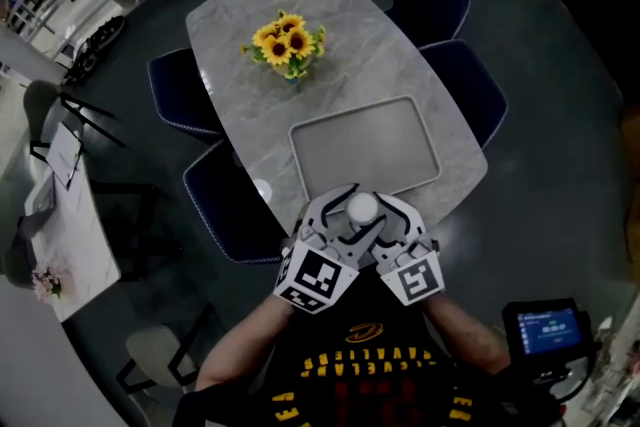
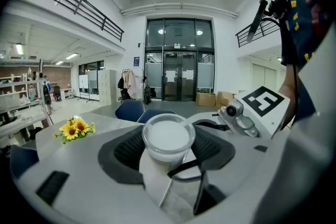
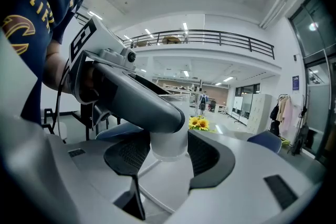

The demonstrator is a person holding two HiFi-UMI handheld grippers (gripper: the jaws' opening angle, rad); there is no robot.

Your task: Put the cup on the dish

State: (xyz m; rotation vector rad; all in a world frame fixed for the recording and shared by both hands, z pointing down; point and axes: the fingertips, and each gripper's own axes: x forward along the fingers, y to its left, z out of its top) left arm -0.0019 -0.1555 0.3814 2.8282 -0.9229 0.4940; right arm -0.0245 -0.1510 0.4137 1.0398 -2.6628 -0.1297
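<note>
left gripper [image 2: 168, 150] and right gripper [image 3: 169, 153] both have their fingers clamped on the white cup [image 1: 361, 208], holding it together at the desk's [image 1: 350, 55] near edge, right beside the grey dish [image 1: 365, 145]

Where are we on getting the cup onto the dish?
Done: the white cup is gripped between the fingers of both the left gripper and the right gripper. In hand: it is held at the table's near edge, just short of the grey dish. Left: carry it over the dish, which holds nothing, set it down, release.
</note>
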